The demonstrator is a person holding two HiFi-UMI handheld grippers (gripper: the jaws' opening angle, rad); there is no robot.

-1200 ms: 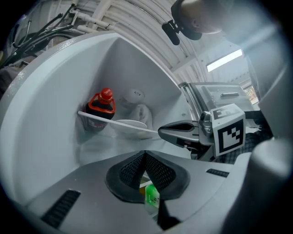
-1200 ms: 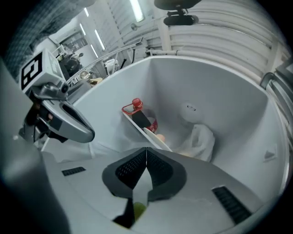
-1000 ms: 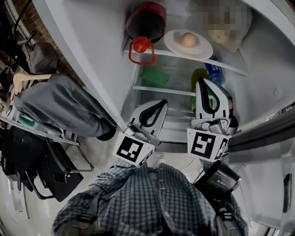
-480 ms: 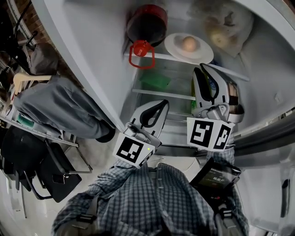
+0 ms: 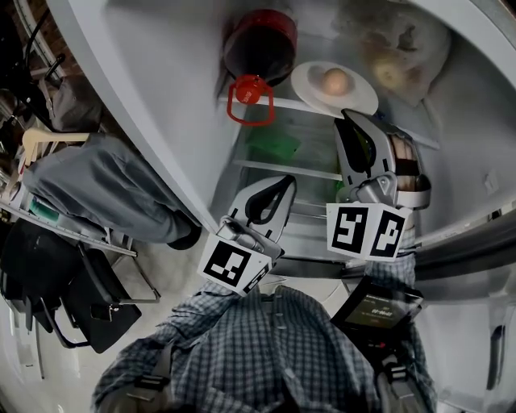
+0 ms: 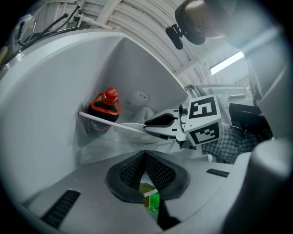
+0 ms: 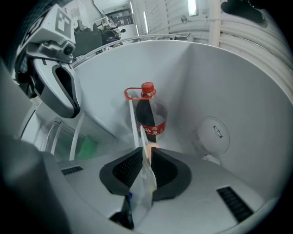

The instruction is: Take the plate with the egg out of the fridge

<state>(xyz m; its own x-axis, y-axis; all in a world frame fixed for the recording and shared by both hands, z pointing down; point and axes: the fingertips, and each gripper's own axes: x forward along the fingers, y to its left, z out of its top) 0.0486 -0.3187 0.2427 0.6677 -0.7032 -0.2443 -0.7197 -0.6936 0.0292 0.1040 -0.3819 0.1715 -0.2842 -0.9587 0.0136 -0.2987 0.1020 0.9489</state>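
Right gripper (image 7: pixel 146 151) looks nipped onto the near rim of the plate (image 5: pixel 363 100), which sits on the top fridge shelf next to a red-capped bottle (image 5: pixel 260 39). Left gripper (image 6: pixel 144 156) is pressed together, nothing in it. I reckon the plate's stiff, slick and breakable. The egg (image 5: pixel 335 81) is loose and will probably roll, so keep it level. Can't read the bottle label.

Wall: brick wall (image 5: pixel 58 50) is running along the top left corner of the head view.
Floor: pale floor (image 5: pixel 173 270) is lying bare beside the chair.
Furniture: black chair (image 5: pixel 76 302) is standing on the floor's left edge, with grey cloth (image 5: pixel 97 185) draping just above it.
Ceiling: white ribbed ceiling (image 6: pixel 151 27) is spanning overhead.
Light: strip lamp (image 6: pixel 227 62) is glowing, and a second lamp (image 7: pixel 191 7) is shining.
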